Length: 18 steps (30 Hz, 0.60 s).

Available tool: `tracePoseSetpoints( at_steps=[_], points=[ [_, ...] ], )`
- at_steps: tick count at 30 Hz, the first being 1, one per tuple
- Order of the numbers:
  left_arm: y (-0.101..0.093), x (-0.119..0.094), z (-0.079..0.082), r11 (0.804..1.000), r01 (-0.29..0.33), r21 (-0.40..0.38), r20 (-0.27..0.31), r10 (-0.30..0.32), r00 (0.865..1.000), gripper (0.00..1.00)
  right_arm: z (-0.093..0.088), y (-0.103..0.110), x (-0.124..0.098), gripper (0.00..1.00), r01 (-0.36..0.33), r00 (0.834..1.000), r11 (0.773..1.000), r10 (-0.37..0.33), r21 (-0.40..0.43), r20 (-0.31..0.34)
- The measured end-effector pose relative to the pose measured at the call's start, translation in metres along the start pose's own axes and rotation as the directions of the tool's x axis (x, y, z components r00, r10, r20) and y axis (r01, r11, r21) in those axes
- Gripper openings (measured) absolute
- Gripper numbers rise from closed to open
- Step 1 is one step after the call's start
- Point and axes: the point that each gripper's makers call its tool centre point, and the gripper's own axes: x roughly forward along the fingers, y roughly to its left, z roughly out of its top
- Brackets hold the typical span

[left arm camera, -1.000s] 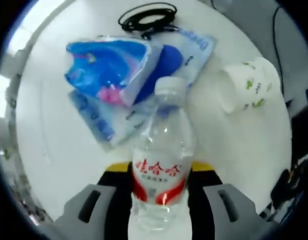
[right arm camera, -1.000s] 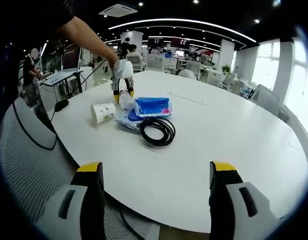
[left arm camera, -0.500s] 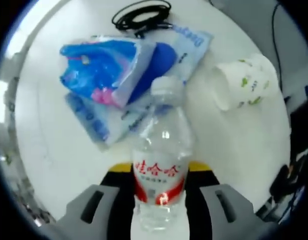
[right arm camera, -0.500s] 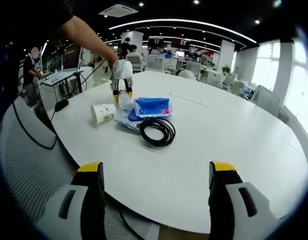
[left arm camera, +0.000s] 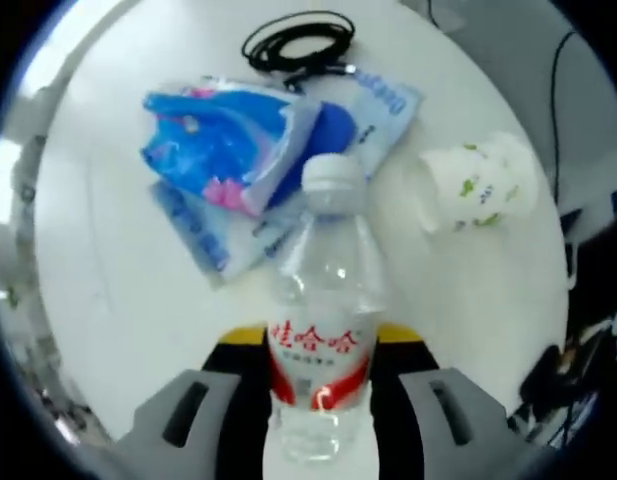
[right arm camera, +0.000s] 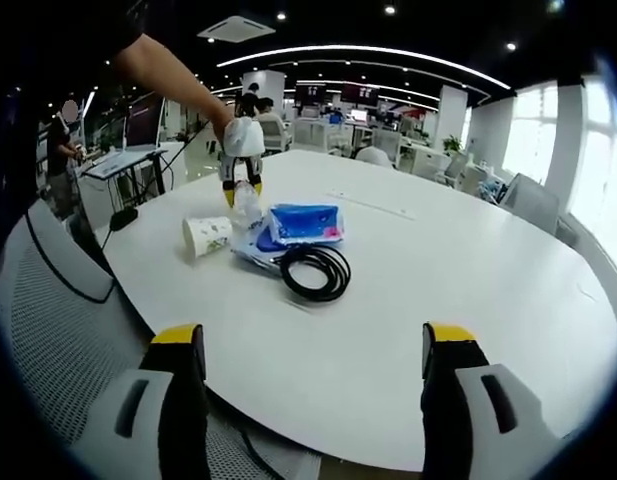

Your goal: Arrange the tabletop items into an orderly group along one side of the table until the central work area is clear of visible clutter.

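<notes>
left gripper (left arm camera: 313, 400): closed on a water bottle (left arm camera: 320, 330) at the red-labelled waist, held above the table (left arm camera: 118, 330); in the right gripper view, seen (right arm camera: 240, 185) over the cluster near the table's left edge. right gripper (right arm camera: 313, 400): jaws wide apart, holding nothing, back at the near rim.

step in hand, as judged: carrying the bottle to a standing spot beside the group. best lowered upright onto bare tabletop between the packs and the cup, base flat before easing the jaws; grip kept firm, since the thin wall is likely to flex and slip.

water bottle: clear thin plastic, ribbed shoulder, white screw cap, glossy red-and-white label.
tissue pack (left arm camera: 223, 140): soft blue film, crinkled, shiny, lying on a paler flat pack (left arm camera: 278, 215); also seen (right arm camera: 305, 223).
cable (left arm camera: 298, 40): black, thin, loosely coiled, just beyond the packs; also seen (right arm camera: 313, 270).
paper cup (left arm camera: 476, 185): white with green print, tipped on its side, near the edge; also seen (right arm camera: 206, 235).
table: round, smooth, white, matte.
</notes>
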Motion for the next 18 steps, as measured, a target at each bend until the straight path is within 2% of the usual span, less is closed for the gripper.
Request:
tracePoseSetpoints(
  at_steps=[8, 10, 13, 18],
  points=[
    [-0.007, -0.011, 0.002, 0.999, -0.011, -0.047, 0.015, 0.012, 1.000, 0.34, 0.003, 0.000, 0.000, 0.89, -0.005, 1.000, 1.000, 0.006, -0.007, 0.012],
    [-0.008, -0.014, 0.002, 0.997, -0.020, -0.075, 0.023, 0.021, 0.999, 0.34, 0.003, 0.000, 0.000, 0.89, -0.006, 1.000, 1.000, 0.006, -0.007, 0.017],
    [-0.005, -0.020, 0.004, 0.984, -0.044, -0.171, 0.065, 0.056, 0.996, 0.34, 0.004, 0.000, -0.001, 0.89, -0.005, 1.000, 1.000, 0.006, -0.007, 0.024],
    [-0.006, -0.027, 0.002, 0.974, -0.054, -0.221, 0.088, 0.076, 0.993, 0.34, 0.005, 0.000, -0.001, 0.90, -0.005, 0.999, 1.000, 0.005, -0.006, 0.032]
  ],
)
